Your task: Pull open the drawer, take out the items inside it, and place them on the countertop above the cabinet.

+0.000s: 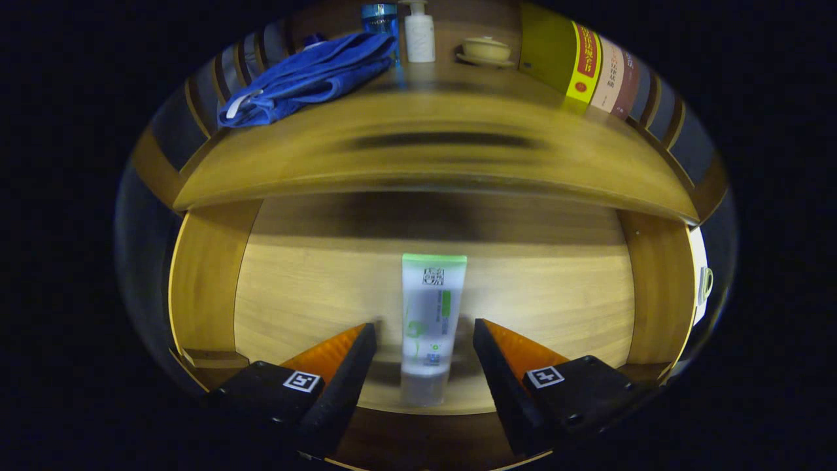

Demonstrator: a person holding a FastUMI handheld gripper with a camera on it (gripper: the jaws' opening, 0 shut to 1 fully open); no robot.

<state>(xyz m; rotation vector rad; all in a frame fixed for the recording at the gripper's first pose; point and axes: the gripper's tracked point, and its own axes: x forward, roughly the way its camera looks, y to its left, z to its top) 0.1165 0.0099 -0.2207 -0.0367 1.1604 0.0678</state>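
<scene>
Pale wood all round: drawer (294,307) already pulled open, floor bare but for one tube (431,320) lying flat, straight ahead and centred in the gap of the jaws. Green crimped end pointing away, cap end nearest, level with the tips. Gripper (425,340) spread wide, jaws apart, one on each side of the tube's lower half with clear wood showing on both sides, nothing touched yet. Likely light, soft-walled plastic, smooth and a bit slippery; probably squashes under a hard pinch and may roll or skid on the drawer floor if nudged from one side only. Best hold judged to be across the body near the middle or slightly toward the stiffer cap end, closing evenly and gently, low enough to catch its sides rather than ride over the top. Pose: looking down and forward into the drawer, lined up with the tube's long axis, fingers level with each other. Beyond and above the jaws, the worktop (431,150) over the cabinet, with a blue towel (307,75) off to the left, a pump bottle (419,36) and small lidded bowl (485,50) straight beyond, books (588,69) to the right; bare wood along its front for setting the tube down.
</scene>
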